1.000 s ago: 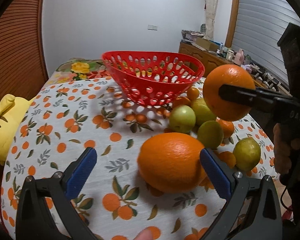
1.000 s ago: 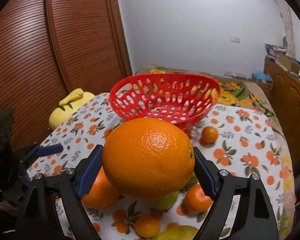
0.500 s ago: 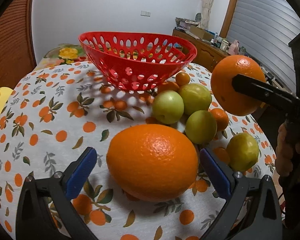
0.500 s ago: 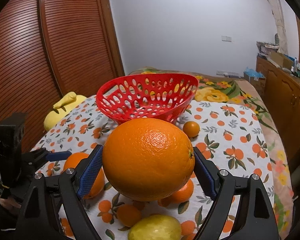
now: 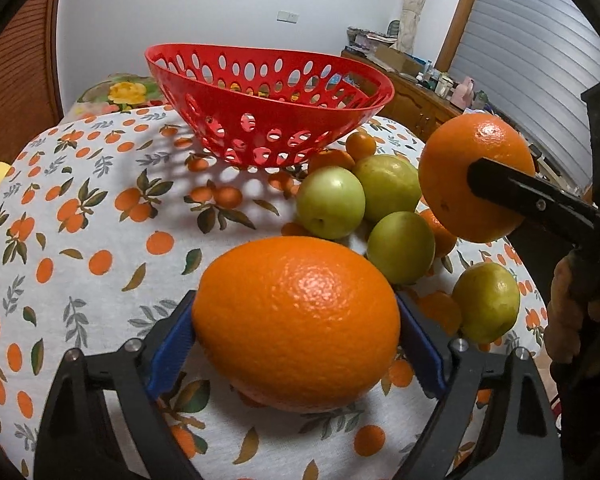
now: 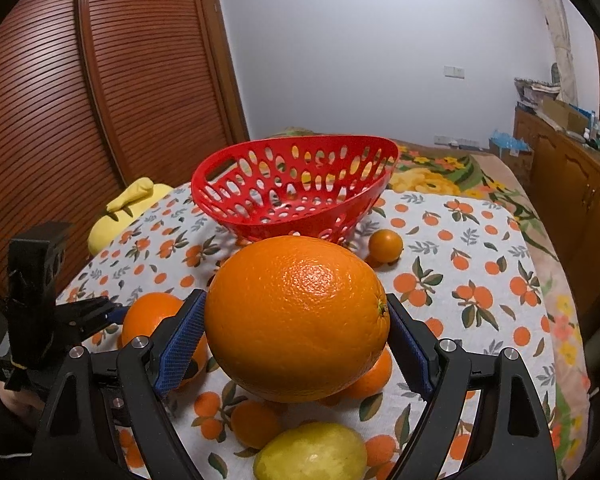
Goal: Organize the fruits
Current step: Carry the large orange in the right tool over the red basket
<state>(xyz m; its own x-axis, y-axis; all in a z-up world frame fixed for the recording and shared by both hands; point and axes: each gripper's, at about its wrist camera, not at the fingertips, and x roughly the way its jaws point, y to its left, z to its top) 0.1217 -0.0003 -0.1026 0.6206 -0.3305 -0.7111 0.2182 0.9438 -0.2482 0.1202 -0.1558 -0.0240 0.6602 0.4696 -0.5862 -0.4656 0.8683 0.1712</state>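
My left gripper (image 5: 296,336) is shut on a large orange (image 5: 296,320) that rests low on the table. My right gripper (image 6: 296,328) is shut on a second large orange (image 6: 296,316) and holds it in the air; it shows at the right of the left wrist view (image 5: 476,176). An empty red perforated basket (image 5: 268,92) stands on the far part of the table, also in the right wrist view (image 6: 292,192). Several green fruits (image 5: 332,204) and small oranges (image 5: 360,144) lie between the basket and my grippers.
The round table has an orange-print cloth (image 5: 80,220). A yellow plush (image 6: 120,212) sits at its left edge before a wooden slatted door (image 6: 80,100). A yellow-green fruit (image 6: 312,456) lies under my right gripper. A cluttered wooden sideboard (image 6: 572,152) stands at the right.
My left gripper has moved forward around the large orange and closed its jaws on it. My right gripper has kept its orange and drifted back from the basket.
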